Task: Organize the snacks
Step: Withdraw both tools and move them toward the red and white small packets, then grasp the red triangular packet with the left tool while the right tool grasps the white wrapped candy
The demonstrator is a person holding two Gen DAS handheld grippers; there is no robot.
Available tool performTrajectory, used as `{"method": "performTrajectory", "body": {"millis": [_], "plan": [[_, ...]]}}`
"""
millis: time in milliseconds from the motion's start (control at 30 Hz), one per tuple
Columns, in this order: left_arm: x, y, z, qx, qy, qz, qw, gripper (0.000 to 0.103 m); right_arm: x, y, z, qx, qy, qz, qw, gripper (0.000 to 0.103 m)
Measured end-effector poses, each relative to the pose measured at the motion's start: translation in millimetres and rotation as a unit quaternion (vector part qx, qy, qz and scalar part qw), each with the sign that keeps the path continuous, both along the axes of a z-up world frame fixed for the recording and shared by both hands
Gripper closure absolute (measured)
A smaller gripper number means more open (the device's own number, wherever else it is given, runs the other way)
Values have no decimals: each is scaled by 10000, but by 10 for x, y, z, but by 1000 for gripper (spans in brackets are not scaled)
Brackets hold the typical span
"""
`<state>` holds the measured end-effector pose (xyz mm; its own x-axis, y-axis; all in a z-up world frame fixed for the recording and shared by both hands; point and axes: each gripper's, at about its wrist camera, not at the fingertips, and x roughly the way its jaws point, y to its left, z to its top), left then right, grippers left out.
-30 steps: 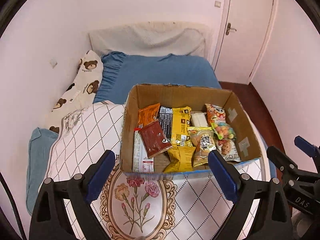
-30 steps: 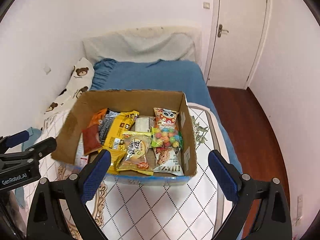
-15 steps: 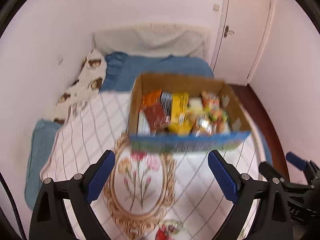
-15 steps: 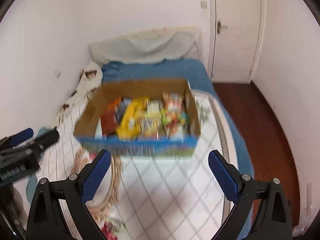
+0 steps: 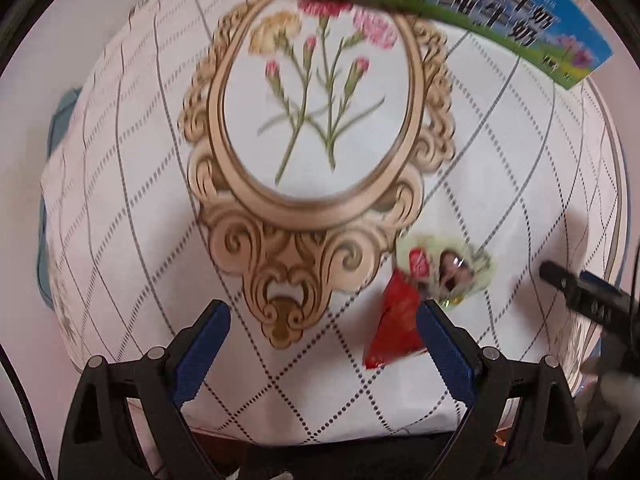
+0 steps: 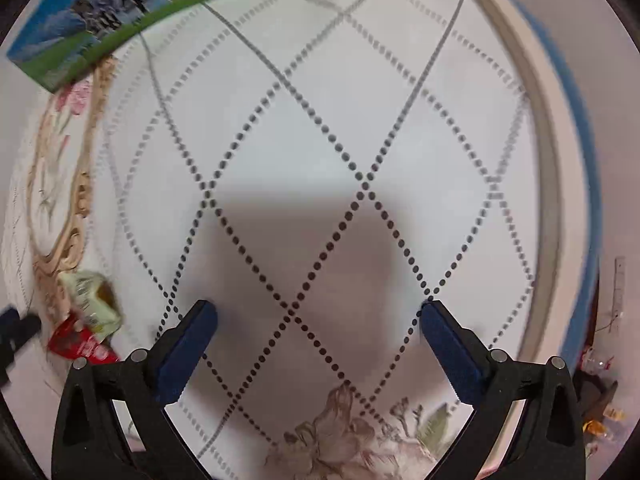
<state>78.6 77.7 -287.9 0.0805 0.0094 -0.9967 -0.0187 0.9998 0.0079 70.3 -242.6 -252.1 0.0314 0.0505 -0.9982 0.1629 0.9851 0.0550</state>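
Since a second ago both grippers have been tipped from a raised look over the box to a straight-down look at the quilt, and two loose packets, unseen before, have been brought into view.

The red packet (image 5: 394,330) lies flat on the quilt (image 5: 120,208), just left of the left gripper's right fingertip. The pale green packet (image 5: 452,272) lies just beyond it, its near edge overlapping or touching the red one; which cannot be told through the blur. Both are judged light, thin and soft, with slick crinkly film likely to slide under a pad. A hold across the sealed edge or the flat middle is judged best, with gentle pressure, since the contents may be crushed.

The left gripper (image 5: 322,344) is held wide apart with nothing between its jaws. The right gripper (image 6: 318,340) is being opened further and is also empty, over bare quilt; the packets are seen at its far left (image 6: 86,320).

The box (image 5: 460,12), where the snacks are judged to belong, stands at the far edge, well apart from the packets. The gold oval print (image 5: 316,120) lies between.
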Motion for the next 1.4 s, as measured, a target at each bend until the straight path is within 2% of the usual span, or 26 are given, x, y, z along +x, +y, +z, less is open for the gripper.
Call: {"method": "performTrajectory", "body": {"millis": [100,233,333,400,433,467,500,600,700,767,900,1000,1133,1167,1200,1233,1267,1333,1400], "plan": [[-78,-6,-61,-57,57,19,10000,8,87,-33,-137,52,277,-52,9996,0],[-162,-15,-151,-252,228,176,9993,8,118,-63,-244,147,337,3,9993,0],[-156,-75,-185,-491,295,234,9981,8,127,-107,-143,250,354,86,9990,3],[-131,-172,-221,-626,343,145,9973,8,96,-97,34,250,167,194,9994,24],[-119,-237,-239,-716,393,45,9967,8,65,-96,134,281,76,210,9994,41],[-113,-317,-259,-821,446,-94,9956,8,41,-104,205,341,22,180,9993,50],[-120,-379,-276,-891,500,-182,9946,8,13,-124,280,441,-37,97,9990,51],[-176,-543,-338,-1258,709,-316,9890,8,-58,-152,461,567,-188,-18,9982,51],[-294,-709,-349,-1471,778,-356,9854,8,-73,-193,571,655,-271,-89,9974,51],[-343,-770,-289,-1718,820,-325,9812,8,-83,-289,610,838,-288,-208,9958,51],[-376,-861,-27,-2140,635,-314,9743,8,-167,-402,742,931,-327,-433,9942,51],[-376,-1056,71,-2211,543,-593,9719,8,-233,-504,793,907,-355,-535,9938,51],[-375,-1373,-236,-2184,1092,-1057,9640,9,-349,-603,773,792,-345,-645,9942,51],[-396,-1431,-321,-2168,1179,-1110,9627,12,-368,-622,777,759,-334,-664,9943,52],[-402,-1495,-417,-2151,1253,-1172,9614,25,-360,-609,754,726,-341,-685,9944,53],[-430,-1571,-533,-2064,1397,-1236,9605,44,-379,-610,756,703,-336,-672,9947,60],[-468,-1565,-585,-2014,1437,-1262,9607,51,-394,-609,767,689,-316,-644,9950,66],[-495,-1552,-625,-1957,1412,-1224,9627,63,-410,-545,769,692,-338,-605,9952,67],[-490,-1420,-579,-2023,1411,-1076,9631,64,-408,-458,794,713,-356,-502,9956,67]]}}
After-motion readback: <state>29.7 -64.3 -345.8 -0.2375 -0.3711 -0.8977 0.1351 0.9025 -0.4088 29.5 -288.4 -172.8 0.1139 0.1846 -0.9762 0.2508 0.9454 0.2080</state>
